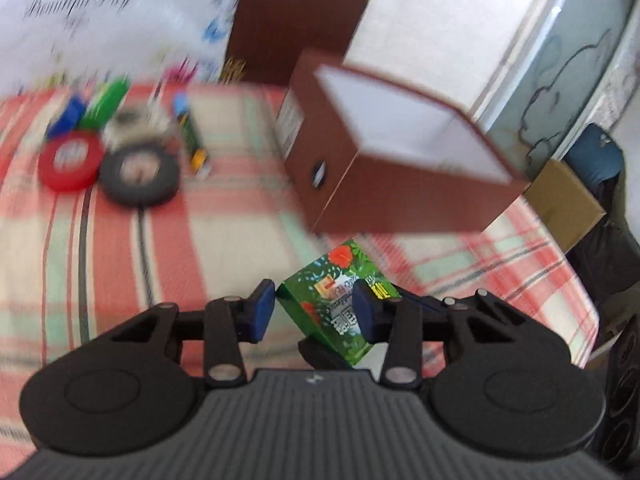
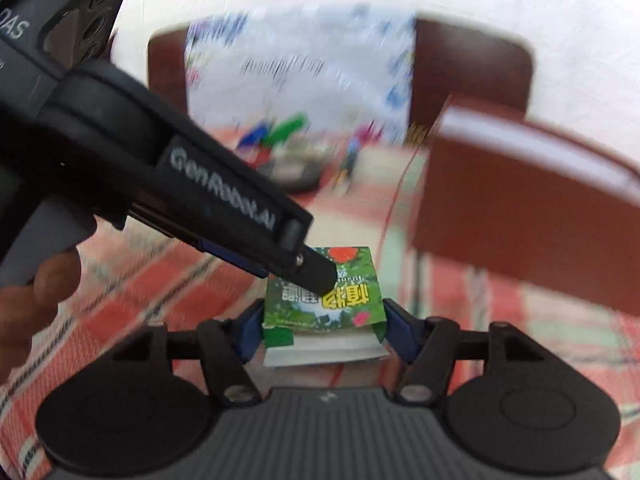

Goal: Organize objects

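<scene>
A small green printed box sits between the blue pads of my right gripper, which is shut on its two sides just above the plaid cloth. My left gripper hovers over the same green box, its pads apart, the right pad in front of the box and neither pressing it. In the right wrist view one of the left gripper's fingers reaches in from the upper left over the box's top. An open brown box with a white inside stands just beyond.
A red tape roll, a black tape roll, a marker-like tube and blue and green items lie at the far left of the plaid tablecloth. A brown chair back stands behind. A cardboard box sits off the right edge.
</scene>
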Available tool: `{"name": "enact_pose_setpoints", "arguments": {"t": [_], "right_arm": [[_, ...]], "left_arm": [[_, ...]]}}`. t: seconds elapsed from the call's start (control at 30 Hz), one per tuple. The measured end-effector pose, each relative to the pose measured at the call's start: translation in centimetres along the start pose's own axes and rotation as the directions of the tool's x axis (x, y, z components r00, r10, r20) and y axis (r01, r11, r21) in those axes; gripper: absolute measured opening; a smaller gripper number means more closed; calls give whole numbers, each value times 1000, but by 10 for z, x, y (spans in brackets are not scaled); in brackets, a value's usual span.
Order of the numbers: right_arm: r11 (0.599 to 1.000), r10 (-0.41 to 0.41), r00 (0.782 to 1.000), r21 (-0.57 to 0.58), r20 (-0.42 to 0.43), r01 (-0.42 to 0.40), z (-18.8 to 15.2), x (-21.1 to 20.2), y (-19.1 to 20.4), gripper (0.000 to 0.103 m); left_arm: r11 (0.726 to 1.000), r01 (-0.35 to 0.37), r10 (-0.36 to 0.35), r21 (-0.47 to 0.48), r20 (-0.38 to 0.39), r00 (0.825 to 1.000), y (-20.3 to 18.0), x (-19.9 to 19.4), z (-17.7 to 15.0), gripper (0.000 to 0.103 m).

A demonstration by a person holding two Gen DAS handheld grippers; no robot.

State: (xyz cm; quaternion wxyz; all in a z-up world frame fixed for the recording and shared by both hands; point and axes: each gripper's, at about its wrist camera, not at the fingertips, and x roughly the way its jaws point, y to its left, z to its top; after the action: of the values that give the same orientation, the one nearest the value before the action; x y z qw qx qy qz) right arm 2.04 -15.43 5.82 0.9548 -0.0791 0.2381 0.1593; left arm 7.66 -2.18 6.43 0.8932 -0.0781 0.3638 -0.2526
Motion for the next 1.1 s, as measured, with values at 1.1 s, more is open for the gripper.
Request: {"name": "enact_pose_setpoints", "arguments": {"t": [1.1], "right_arm": [[1000,-21,986,16,165,19,27,14,-11,79]], "left_arm": [[776,-624,631,-92,108,769,145,-10,-15,62]]}}
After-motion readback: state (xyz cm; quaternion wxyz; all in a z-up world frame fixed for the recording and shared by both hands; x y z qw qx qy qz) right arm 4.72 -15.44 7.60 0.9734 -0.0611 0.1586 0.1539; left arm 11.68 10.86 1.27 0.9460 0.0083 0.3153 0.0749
